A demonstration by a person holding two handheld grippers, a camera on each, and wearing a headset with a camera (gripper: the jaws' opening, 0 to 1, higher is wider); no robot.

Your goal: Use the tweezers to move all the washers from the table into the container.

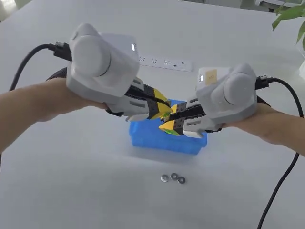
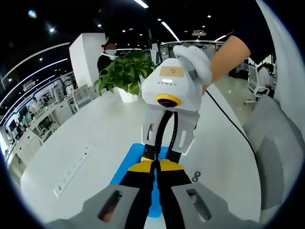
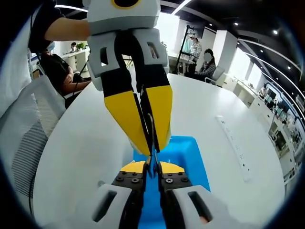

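Note:
Above the blue container (image 1: 162, 141) my left gripper (image 1: 167, 109) and right gripper (image 1: 167, 126) meet tip to tip. In the right gripper view, thin metal tweezers (image 3: 152, 141) run from the left gripper's shut yellow jaws (image 3: 153, 148) down into my right gripper's own shut jaws (image 3: 151, 168). The left gripper view shows its own jaws (image 2: 156, 168) closed on the same thin strip, facing the right gripper (image 2: 157, 157). Three small metal washers (image 1: 172, 178) lie together on the white table in front of the container (image 2: 125, 167); they also appear beside it as washers (image 2: 195, 176).
A white power strip (image 1: 164, 62) lies behind the container. A potted plant (image 1: 290, 14) stands at the far right corner of the table. Black cables trail from both grippers. People sit at a desk beyond the table edge (image 3: 66, 71).

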